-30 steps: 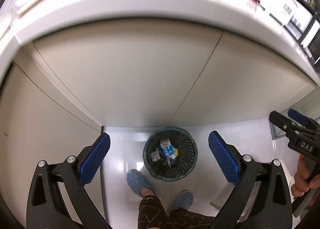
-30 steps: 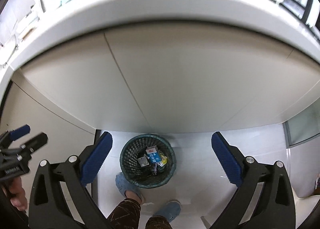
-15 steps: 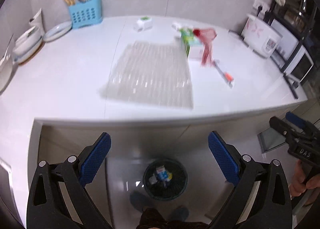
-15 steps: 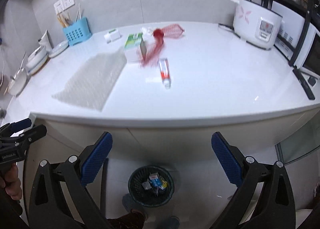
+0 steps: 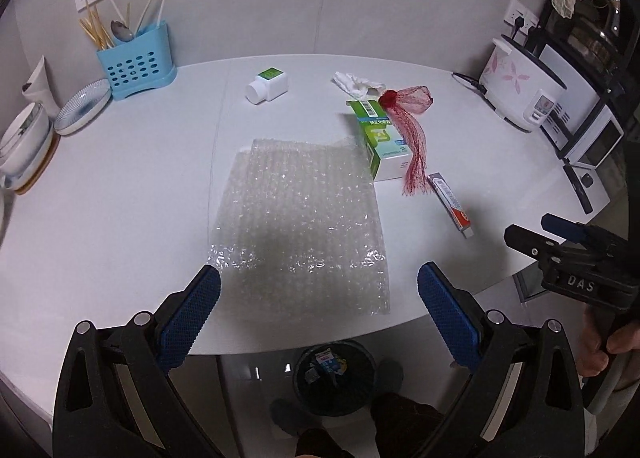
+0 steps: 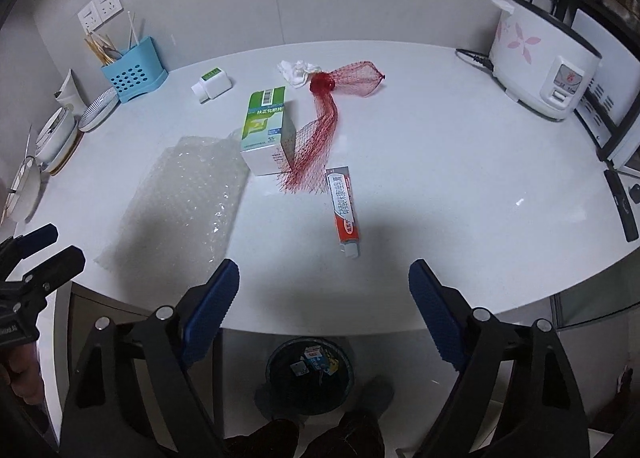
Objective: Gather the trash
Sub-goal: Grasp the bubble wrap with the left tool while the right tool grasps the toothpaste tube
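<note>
Left wrist view: we hold the left gripper (image 5: 319, 312) above the near edge of the white counter (image 5: 120, 198), its blue pads spread wide with nothing between them. Directly ahead of it lies a sheet of bubble wrap (image 5: 300, 218), flat on the counter and reaching close to the near edge. Touching the sheet's far right corner is a green and white carton (image 5: 382, 138), with a red mesh bag (image 5: 412, 130) draped across it. Just right of the carton lies a toothpaste tube (image 5: 450, 200). Further back we see a crumpled tissue (image 5: 356, 82) and a white pill bottle (image 5: 267, 86) lying on its side. A blue utensil holder (image 5: 136, 66) stands at the far left by the wall, and a rice cooker (image 5: 520, 86) stands at the far right.

Right wrist view: we hold the right gripper (image 6: 324, 316) over the counter edge nearest us, with the toothpaste tube ahead of it. Its jaws are closing but remain well apart, and nothing is between them. Below the counter edge, on the floor, stands the dark mesh waste bin (image 6: 310, 372) with several discarded packages inside. Our feet are just beside it.
</note>
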A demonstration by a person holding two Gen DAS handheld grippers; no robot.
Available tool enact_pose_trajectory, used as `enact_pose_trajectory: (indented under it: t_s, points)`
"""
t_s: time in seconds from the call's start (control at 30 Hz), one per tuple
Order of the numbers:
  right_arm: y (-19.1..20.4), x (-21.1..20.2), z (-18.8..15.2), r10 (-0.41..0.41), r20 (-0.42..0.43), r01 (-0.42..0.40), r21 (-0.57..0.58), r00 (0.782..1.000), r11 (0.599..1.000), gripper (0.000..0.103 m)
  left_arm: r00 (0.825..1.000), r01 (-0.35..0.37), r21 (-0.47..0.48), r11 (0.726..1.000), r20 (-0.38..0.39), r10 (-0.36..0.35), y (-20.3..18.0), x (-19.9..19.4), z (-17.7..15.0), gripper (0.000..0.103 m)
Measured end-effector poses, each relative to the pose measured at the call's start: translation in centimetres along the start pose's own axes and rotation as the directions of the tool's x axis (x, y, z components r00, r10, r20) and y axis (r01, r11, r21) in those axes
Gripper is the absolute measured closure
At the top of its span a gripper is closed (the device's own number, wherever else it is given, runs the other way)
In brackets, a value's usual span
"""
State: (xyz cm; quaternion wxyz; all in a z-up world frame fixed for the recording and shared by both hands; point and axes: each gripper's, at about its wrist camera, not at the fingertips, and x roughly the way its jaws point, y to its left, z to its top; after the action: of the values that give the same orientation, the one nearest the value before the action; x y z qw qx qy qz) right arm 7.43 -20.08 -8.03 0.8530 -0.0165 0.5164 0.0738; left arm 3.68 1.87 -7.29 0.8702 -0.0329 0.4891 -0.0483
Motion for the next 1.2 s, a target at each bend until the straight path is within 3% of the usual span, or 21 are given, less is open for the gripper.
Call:
enact_pose_trajectory:
  t_s: [0.27, 0.5, 0.6, 0.67, 0.87, 1.2]
  points:
    - [-1.0, 8.7, 4.3, -0.014, -0.167, 0.008, -0.038, 0.986, 0.999, 0.039, 0.998, -0.035, -0.077, 0.996, -0.055, 0.031, -0.3, 4.2, 3.0, 0.006]
    - [-1.2, 12.6, 4.6, -0.012, -0.269, -0.004, -0.058, 0.963, 0.998, 0.052, 0.992, -0.077, -0.086, 0.993, -0.106, 0.067, -1.1, 7.1, 4.3, 0.006]
    - [-1.1, 13.0, 4.5, -0.026, -0.284, 0.005, -0.075, 0.959, 0.997, 0.067, 0.989, -0.081, -0.08, 0.994, -0.127, 0.07, -1.6, 8.2, 4.4, 0.006]
    - [-1.0, 12.8, 4.5, -0.045, -0.282, 0.021, -0.088, 0.959, 0.996, 0.083, 0.988, -0.079, -0.078, 0.994, -0.139, 0.068, -1.8, 8.8, 4.6, 0.006]
    - [-2.4, 12.2, 4.5, 0.009, -0.307, -0.017, -0.022, 0.952, 1.0, 0.083, 0.981, -0.079, -0.058, 0.995, -0.179, 0.068, -2.8, 11.2, 4.8, 0.006]
    - [-5.4, 9.1, 4.3, 0.014, -0.262, -0.017, -0.009, 0.965, 1.0, 0.083, 0.968, -0.081, -0.029, 0.996, -0.239, 0.072, -4.4, 15.0, 4.9, 0.006]
